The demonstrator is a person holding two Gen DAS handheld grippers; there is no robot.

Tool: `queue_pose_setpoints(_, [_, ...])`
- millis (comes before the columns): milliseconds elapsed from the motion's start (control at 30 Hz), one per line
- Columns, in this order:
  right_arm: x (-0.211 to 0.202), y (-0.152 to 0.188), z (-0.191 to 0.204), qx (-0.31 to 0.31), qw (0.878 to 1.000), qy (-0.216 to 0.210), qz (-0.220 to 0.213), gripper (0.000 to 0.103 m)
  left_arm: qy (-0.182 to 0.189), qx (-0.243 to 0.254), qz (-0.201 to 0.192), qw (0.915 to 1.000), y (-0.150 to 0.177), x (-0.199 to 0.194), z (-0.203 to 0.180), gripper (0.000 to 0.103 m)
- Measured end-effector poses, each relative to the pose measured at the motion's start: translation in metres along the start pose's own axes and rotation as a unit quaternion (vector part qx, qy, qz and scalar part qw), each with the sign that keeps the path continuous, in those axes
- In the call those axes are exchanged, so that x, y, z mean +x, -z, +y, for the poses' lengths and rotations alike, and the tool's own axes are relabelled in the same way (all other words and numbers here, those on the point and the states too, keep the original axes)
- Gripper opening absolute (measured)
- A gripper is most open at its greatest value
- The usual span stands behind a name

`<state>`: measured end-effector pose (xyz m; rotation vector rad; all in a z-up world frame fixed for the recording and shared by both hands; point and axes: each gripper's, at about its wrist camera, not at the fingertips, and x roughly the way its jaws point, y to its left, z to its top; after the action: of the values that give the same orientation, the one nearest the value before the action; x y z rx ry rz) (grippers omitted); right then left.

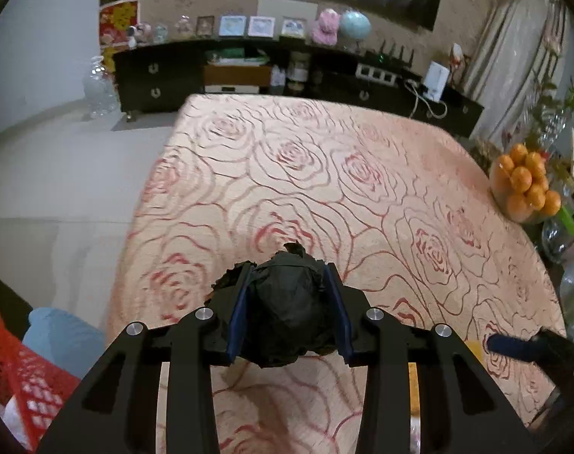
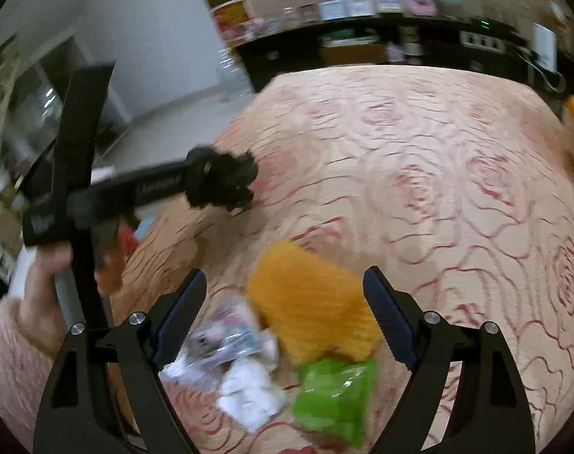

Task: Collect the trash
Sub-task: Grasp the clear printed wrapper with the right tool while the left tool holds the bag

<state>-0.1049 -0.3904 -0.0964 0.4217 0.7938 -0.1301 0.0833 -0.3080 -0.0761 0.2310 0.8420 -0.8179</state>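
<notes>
Red basket (image 1: 25, 378) sits off the worktop's (image 1: 325, 174) left edge. Left gripper (image 1: 290, 302) is clamped on a black wad (image 1: 287, 314) over the rose cloth. Right gripper (image 2: 287, 314) hangs wide open, holding nothing, over a clear wrapper (image 2: 219, 340), white tissue (image 2: 249, 393), orange pack (image 2: 309, 302) and green pack (image 2: 332, 397), all blurry

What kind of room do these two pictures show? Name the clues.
Probably a home living or dining room: a table under a rose-patterned cloth, a dark sideboard lined with framed pictures and a globe, and a bowl of oranges.
</notes>
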Motion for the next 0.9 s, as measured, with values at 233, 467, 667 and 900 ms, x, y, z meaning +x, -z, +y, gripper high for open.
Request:
queue_pose_setpoints(233, [0.004,0.016,0.04,-0.092,0.995,-0.039,0.029,0.082,-0.009,-0.026,-0.018,0.9995,0.005,-0.034,0.027,0.036])
queue_pose_setpoints(467, [0.018,0.031,0.06,-0.144,0.987,-0.028,0.064,0.091,-0.024,-0.03,-0.028,0.9989,0.012,-0.059,0.039,0.036])
queue_pose_setpoints(667, [0.035,0.032,0.068,-0.17,0.984,0.002,0.059,0.091,-0.03,-0.03,-0.032,0.9986,0.016,-0.07,0.045,0.036])
queue_pose_setpoints(900, [0.052,0.029,0.075,-0.183,0.981,0.024,0.06,0.079,-0.033,-0.036,-0.037,0.9981,0.018,-0.079,0.052,0.036])
